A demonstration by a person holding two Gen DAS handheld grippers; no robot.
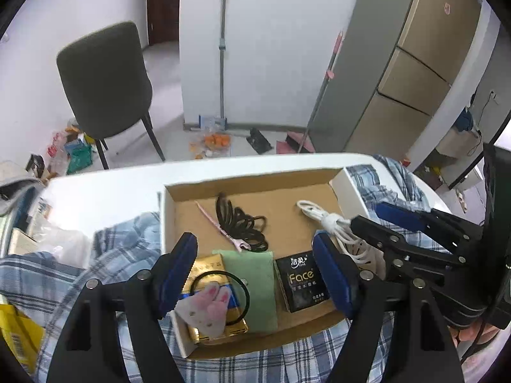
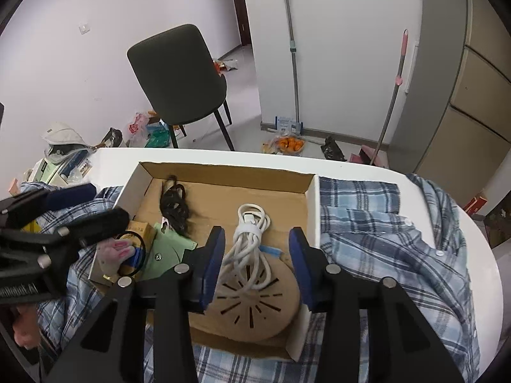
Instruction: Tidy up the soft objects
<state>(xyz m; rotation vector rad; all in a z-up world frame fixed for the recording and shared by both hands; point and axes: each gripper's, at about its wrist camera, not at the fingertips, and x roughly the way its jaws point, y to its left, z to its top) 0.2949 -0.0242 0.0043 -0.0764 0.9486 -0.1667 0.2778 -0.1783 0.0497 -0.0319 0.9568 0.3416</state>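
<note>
A shallow cardboard box (image 1: pixel 249 188) (image 2: pixel 223 172) lies on a blue plaid shirt (image 2: pixel 383 239) on a white table. In it are black hair ties (image 1: pixel 242 223), a green cloth (image 1: pixel 255 287), a gold box (image 1: pixel 207 274) with a pink bunny hair tie (image 1: pixel 207 309), a black Face tissue pack (image 1: pixel 301 282), a coiled white cable (image 2: pixel 252 249) and a round tan disc (image 2: pixel 255 306). My left gripper (image 1: pixel 255 274) is open above the green cloth. My right gripper (image 2: pixel 255 268) is open above the cable and disc.
A dark chair (image 2: pixel 182 73) stands beyond the table. Mop and broom lean on the wall (image 2: pixel 293 51). Bags and oranges (image 2: pixel 289 143) litter the floor. Clutter (image 2: pixel 57 159) sits at the table's left end. A yellow packet (image 1: pixel 16 335) lies left.
</note>
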